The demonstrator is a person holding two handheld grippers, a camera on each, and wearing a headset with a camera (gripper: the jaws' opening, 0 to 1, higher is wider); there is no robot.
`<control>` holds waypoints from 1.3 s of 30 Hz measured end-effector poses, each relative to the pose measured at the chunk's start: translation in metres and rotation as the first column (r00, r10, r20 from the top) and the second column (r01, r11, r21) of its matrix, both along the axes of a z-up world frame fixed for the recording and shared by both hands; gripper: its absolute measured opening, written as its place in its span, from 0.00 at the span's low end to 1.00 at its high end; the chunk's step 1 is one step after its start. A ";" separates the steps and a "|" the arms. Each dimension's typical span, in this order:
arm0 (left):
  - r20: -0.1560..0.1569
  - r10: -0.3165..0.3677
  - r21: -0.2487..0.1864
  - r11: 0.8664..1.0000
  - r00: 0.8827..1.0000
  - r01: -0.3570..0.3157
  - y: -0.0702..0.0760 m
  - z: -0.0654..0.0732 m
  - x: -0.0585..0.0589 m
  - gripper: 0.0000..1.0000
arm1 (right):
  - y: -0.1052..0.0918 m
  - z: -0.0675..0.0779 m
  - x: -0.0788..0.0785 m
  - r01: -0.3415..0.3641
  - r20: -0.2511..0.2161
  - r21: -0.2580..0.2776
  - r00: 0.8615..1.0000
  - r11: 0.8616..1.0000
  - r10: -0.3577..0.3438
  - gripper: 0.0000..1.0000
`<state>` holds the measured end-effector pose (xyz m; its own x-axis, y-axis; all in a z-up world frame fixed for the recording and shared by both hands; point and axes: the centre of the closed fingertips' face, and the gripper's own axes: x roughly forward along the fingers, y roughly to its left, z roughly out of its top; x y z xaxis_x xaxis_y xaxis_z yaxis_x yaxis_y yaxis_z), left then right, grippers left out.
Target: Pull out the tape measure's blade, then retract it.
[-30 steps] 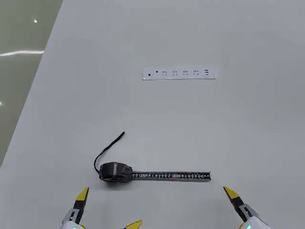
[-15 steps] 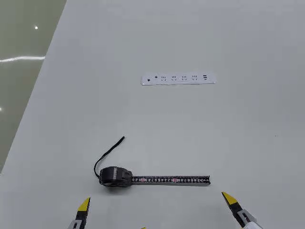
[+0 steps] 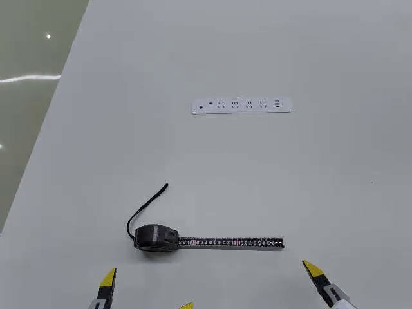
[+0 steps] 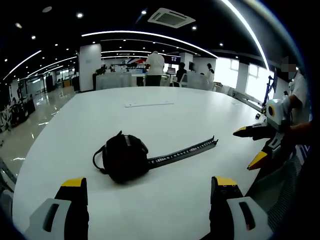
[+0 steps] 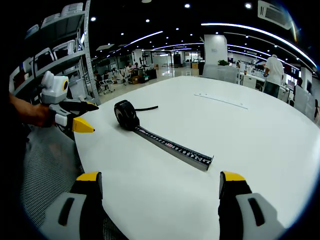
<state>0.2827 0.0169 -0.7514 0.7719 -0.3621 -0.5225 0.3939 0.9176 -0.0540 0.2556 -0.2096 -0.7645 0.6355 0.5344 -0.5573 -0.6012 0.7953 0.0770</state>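
Tape measure [image 3: 156,237] sits near the front edge of the white table [image 3: 257,180], blade [image 3: 230,243] pulled out flat to the right, tip end free. Black strap [image 3: 147,205] curls off the case toward the far side. Left gripper [image 4: 149,181] hovers just short of the case, jaws wide apart, empty. Right gripper [image 5: 161,176] hovers near the blade's tip end, jaws also wide, holding nothing. Neither touches the tape. White power strip [image 3: 241,105] lies well beyond, mid-table.
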 end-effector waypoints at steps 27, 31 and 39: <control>0.008 0.075 0.023 0.997 0.997 -0.075 0.001 -0.006 0.009 0.98 | -0.014 -0.013 0.013 -0.182 -0.014 -0.029 0.983 0.983 0.181 0.92; 0.001 0.091 0.023 0.996 0.996 -0.091 0.002 -0.008 0.011 0.98 | -0.017 -0.017 0.017 -0.221 -0.017 -0.027 0.975 0.975 0.220 0.88; 0.001 0.123 0.025 0.992 0.992 -0.123 0.003 -0.011 0.019 0.98 | -0.023 -0.024 0.028 -0.279 -0.021 -0.036 0.960 0.960 0.279 0.82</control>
<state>0.3017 0.0203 -0.7624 0.8092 -0.2516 -0.5309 0.2780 0.9601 -0.0311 0.2841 -0.2323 -0.7882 0.4551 0.6674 -0.5895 -0.7986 0.5988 0.0614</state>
